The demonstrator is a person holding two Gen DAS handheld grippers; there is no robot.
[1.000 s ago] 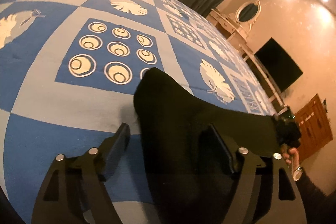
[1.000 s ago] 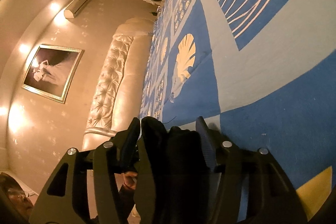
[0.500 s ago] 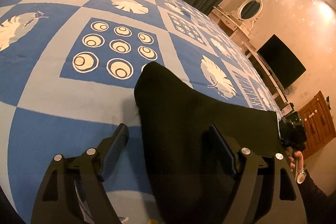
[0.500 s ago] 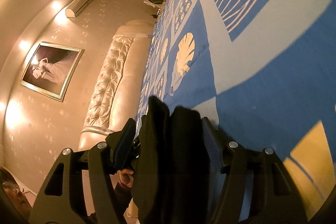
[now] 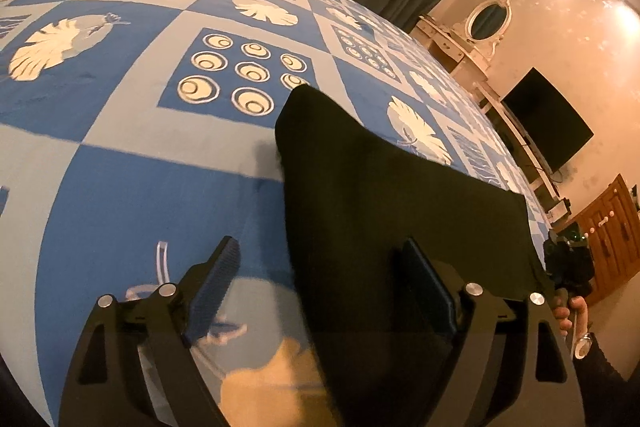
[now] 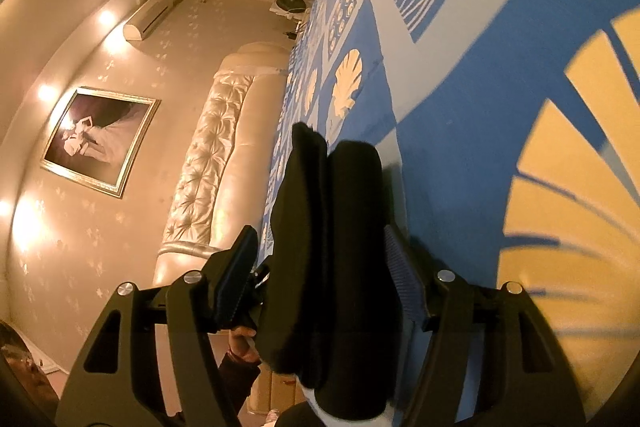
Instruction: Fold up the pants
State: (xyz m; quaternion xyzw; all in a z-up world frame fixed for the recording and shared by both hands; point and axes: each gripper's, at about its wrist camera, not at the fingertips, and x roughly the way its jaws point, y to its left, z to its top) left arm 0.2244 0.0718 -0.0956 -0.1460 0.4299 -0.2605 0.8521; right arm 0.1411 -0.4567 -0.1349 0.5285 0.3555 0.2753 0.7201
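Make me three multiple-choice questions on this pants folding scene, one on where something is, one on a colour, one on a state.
1. Where do the pants lie?
A. on the patterned bedspread
B. on the dresser
C. on the floor

2. What colour are the pants?
A. white
B. black
C. red

3. How does the left hand-held gripper stand?
A. clamped shut on the pants
B. shut, with nothing in it
C. open, its left finger clear of the cloth

Answers:
1 A, the dark cloth spreads over the blue and cream squares.
2 B, both views show plain black fabric.
3 C, bedspread shows between that finger and the pants' edge.
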